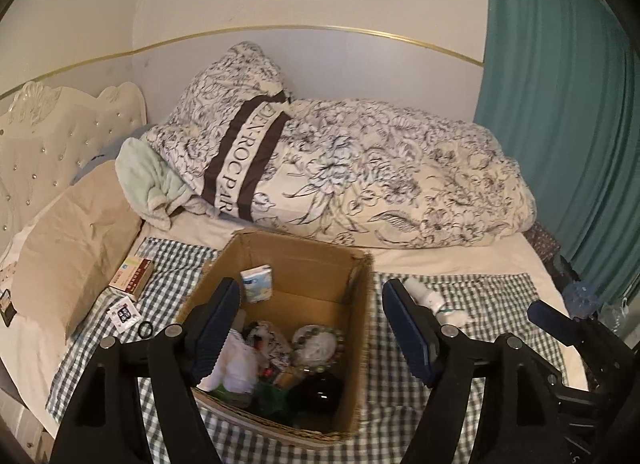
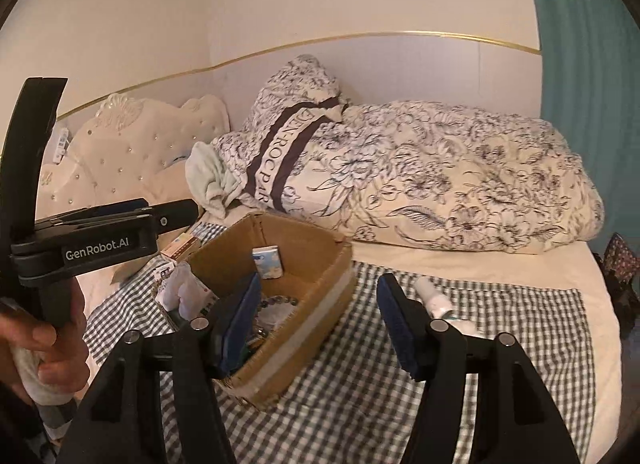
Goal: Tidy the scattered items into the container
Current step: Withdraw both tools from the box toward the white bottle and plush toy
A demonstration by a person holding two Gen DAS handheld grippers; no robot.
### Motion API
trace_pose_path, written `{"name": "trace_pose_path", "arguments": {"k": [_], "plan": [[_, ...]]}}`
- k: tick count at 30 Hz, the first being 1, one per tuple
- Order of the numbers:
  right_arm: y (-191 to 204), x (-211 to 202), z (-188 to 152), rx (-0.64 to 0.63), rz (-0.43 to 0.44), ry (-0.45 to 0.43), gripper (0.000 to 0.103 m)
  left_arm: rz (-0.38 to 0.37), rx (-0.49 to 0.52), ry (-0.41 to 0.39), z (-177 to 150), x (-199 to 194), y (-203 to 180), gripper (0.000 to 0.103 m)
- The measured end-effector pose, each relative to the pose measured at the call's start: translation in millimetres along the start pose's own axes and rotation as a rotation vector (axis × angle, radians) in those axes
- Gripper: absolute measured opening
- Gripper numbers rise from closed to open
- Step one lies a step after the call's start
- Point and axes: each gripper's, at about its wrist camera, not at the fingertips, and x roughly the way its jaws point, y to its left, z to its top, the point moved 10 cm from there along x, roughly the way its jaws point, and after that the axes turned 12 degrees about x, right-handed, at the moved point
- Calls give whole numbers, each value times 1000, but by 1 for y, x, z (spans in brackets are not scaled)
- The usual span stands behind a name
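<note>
Grippers: our left gripper and right gripper both gape, nothing between the jaws.
Room: checked cloth lies bare around us.
Box: cardboard box under our left gripper holds beads, cloth, a tissue pack.
Bottle: white bottle lies outside the box, just beyond our right gripper.
Far: small carton by the pillow.
</note>
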Motion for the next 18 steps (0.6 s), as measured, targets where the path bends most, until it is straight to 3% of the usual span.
{"name": "trace_pose_path", "arguments": {"k": [3,12,18], "plan": [[-11,-13,0,3,-19,-10,64,-4,5,-5,1,-6,-16,87],[-47,-54,5,31,-68,-56,78,-37,36,-35,9,-21,-61,97],[-71,-71,7,58,-96,-83,96,-46,55,-47,14,-22,-83,103]]}}
